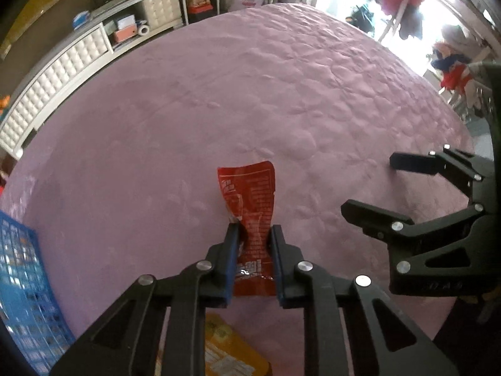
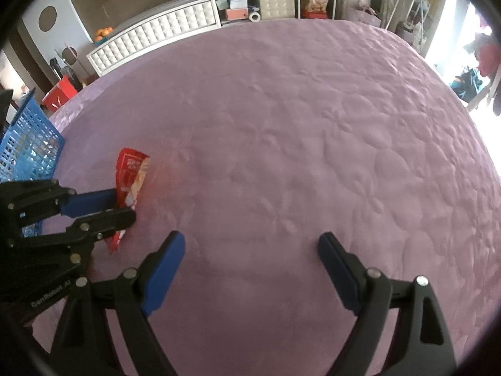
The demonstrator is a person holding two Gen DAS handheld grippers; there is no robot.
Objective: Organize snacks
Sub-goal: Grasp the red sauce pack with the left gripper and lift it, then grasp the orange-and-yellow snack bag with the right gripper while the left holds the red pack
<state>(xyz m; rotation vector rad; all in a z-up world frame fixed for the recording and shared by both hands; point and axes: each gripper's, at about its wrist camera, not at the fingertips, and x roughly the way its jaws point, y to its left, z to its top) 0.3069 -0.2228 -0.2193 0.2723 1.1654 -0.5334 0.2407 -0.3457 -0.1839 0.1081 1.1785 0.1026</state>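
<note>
Left gripper (image 1: 254, 235): jaws pinched tight on the red snack packet (image 1: 250, 216), which crumples narrow between the blue pads (image 1: 232, 250).
Right gripper (image 2: 252, 250): jaws spread wide, nothing between them, hovering over bare pink bedspread (image 2: 297, 125).
Packet's place: low over the bedspread, near its front edge; whether its far end touches the cloth is hard to tell.
Left wrist view only: a yellow-orange packet (image 1: 231, 351) lies below the left gripper, cut off by the frame and partly behind the fingers; the right gripper (image 1: 366, 185) appears at the right edge, open.
Right wrist view only: the left gripper (image 2: 123, 202) from the side, its black finger crossing the red packet (image 2: 131, 172) and hiding its middle; oranges (image 2: 103, 33) on the headboard.
Blue basket (image 2: 28, 138): at the bedspread's left edge, just beside the left gripper; a corner of it (image 1: 22, 282) shows in the left wrist view, contents blurred behind the mesh.
Background: white tufted headboard (image 1: 56, 72), shelves with boxes and a tape roll, clothes hanging by a bright window, washed out.
Print on packet: too small to read.
</note>
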